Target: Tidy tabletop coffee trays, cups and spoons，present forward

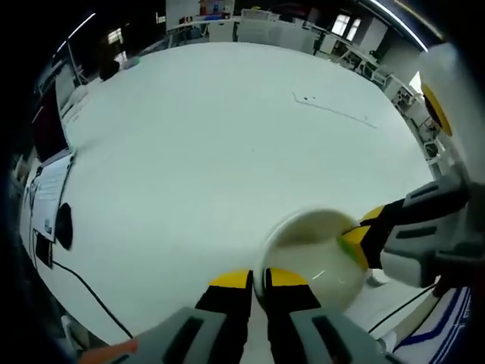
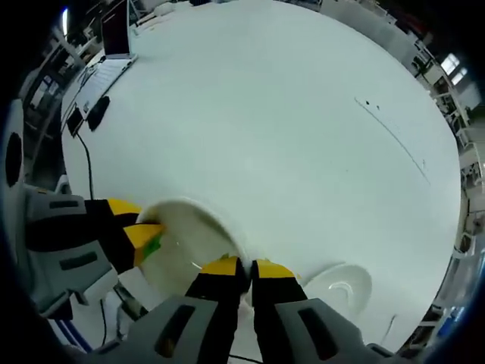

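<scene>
A white cup (image 1: 311, 254) is held by its rim between both grippers over the white table (image 1: 220, 152). My left gripper (image 1: 259, 279) is shut on the near rim, one jaw inside and one outside. My right gripper (image 1: 362, 236) comes in from the right and pinches the opposite rim, with a green patch at its tip. In the right gripper view, the right gripper (image 2: 248, 268) is shut on the cup (image 2: 186, 239) rim and the left gripper (image 2: 136, 224) grips it from the left. A white saucer (image 2: 342, 286) lies on the table just right of the cup.
A laptop (image 2: 114, 38), a black mouse (image 2: 98, 112) and a cable (image 2: 89, 178) lie at the table's left edge. A thin dark line (image 2: 394, 133) marks the far right of the table. Desks and windows stand behind the table.
</scene>
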`<state>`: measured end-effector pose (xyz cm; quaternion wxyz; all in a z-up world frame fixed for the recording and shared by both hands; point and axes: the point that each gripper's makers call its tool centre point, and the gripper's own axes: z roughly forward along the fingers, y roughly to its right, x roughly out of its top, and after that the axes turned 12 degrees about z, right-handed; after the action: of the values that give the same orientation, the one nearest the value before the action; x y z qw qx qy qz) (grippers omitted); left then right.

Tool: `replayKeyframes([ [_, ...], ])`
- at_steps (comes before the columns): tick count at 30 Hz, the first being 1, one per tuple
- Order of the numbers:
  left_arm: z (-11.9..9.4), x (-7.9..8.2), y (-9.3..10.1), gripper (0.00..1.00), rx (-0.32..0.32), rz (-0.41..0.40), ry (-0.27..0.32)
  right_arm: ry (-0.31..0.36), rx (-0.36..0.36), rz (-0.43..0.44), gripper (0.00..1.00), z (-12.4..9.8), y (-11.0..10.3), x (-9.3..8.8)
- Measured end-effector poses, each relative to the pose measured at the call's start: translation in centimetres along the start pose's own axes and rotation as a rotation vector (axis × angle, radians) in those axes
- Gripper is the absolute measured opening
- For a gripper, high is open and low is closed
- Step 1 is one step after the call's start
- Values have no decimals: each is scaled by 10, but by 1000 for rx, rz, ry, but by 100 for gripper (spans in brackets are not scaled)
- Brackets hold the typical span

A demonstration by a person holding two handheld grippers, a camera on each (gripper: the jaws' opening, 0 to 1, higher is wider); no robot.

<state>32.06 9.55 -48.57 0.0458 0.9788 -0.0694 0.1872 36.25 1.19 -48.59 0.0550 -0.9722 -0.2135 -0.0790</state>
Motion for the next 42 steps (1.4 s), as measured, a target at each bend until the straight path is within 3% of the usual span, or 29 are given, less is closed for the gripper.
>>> replayKeyframes([
  [7,7,24,34,9,-28,65,3,-7,-27,53,6,-11,42,-6],
  [13,9,24,78,9,-56,116,1,-8,-39,107,6,-17,78,-26],
  [23,32,47,124,9,-106,188,-21,-32,-46,187,6,-18,130,-61],
  [32,36,29,169,9,-138,237,-44,-56,-58,225,6,-17,161,-82],
  [38,38,12,188,9,-149,260,-64,-79,-46,248,6,-9,175,-87],
  [42,44,13,190,9,-151,266,-75,-94,-41,254,6,-3,179,-88],
])
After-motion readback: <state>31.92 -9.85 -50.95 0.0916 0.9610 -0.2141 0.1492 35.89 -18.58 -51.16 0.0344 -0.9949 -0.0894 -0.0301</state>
